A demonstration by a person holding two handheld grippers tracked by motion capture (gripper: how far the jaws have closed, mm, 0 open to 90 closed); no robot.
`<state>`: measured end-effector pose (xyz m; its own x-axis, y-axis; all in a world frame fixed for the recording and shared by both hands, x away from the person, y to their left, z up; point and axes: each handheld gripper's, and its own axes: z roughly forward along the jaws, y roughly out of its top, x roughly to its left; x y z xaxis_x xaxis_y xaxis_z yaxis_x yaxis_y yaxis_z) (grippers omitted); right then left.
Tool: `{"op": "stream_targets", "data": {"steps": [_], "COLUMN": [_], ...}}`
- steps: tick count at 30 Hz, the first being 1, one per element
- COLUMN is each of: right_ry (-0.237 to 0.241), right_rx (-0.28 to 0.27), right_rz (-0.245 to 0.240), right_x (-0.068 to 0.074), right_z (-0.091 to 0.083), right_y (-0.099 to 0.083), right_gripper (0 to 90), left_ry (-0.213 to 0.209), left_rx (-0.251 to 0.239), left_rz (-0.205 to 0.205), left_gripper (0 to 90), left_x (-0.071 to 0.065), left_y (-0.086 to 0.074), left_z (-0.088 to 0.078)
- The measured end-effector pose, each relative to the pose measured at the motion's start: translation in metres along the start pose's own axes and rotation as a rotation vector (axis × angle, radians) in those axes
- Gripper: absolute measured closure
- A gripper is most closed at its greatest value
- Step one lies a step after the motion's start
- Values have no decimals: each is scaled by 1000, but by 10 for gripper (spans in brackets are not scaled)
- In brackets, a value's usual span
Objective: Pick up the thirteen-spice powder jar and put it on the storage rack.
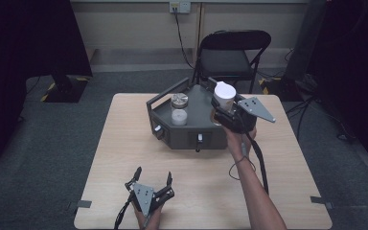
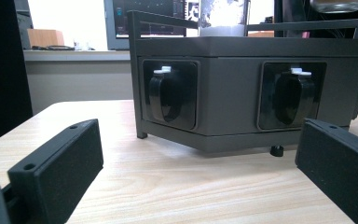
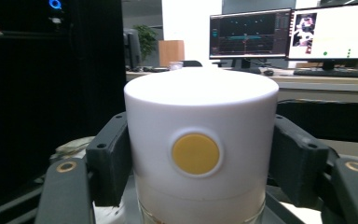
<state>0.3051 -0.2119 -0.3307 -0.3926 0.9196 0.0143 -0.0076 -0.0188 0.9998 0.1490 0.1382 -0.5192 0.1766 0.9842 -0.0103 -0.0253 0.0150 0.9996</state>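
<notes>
Above the grey tray, white-lidded jar between right gripper jaws

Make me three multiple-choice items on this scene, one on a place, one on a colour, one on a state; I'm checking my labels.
1. Where does the metal-lidded jar stand?
A. on top of the grey rack
B. on the chair
C. on the bare table

2. What colour is the round dot on the white-lidded jar?
A. blue
B. yellow
C. red

3. How is the left hand-held gripper?
A. shut on a jar
B. open
C. shut on the rack

Key: 1 A, the metal-lidded jar sits on the grey rack. 2 B, the white-lidded jar held by the right hand-held gripper shows yellow. 3 B, the left hand-held gripper has parted jaws with nothing between them.
</notes>
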Motion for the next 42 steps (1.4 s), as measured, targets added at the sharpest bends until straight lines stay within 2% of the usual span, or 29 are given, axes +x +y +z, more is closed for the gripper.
{"op": "stream_targets", "data": {"steps": [3, 8, 12, 15, 18, 42], "right_ry": [-23, -55, -68, -76, -87, -103], "right_rx": [7, 40, 53, 63, 75, 114], "right_rz": [11, -1, -20, 13, -1, 11], "right_x": [2, 7, 10, 9, 11, 6], "right_z": [10, 26, 33, 37, 41, 47], "right_y": [-1, -4, -8, -11, -14, -20], "right_gripper": [296, 296, 296, 296, 296, 296], "left_ry": [0, -1, 0, 0, -1, -1], "left_rx": [1, 1, 1, 1, 1, 1], "left_rz": [1, 0, 0, 0, 0, 0], "left_gripper": [2, 2, 2, 1, 1, 1], "left_x": [0, 0, 0, 0, 0, 0], "left_y": [0, 0, 0, 0, 0, 0], "left_z": [0, 0, 0, 0, 0, 0]}}
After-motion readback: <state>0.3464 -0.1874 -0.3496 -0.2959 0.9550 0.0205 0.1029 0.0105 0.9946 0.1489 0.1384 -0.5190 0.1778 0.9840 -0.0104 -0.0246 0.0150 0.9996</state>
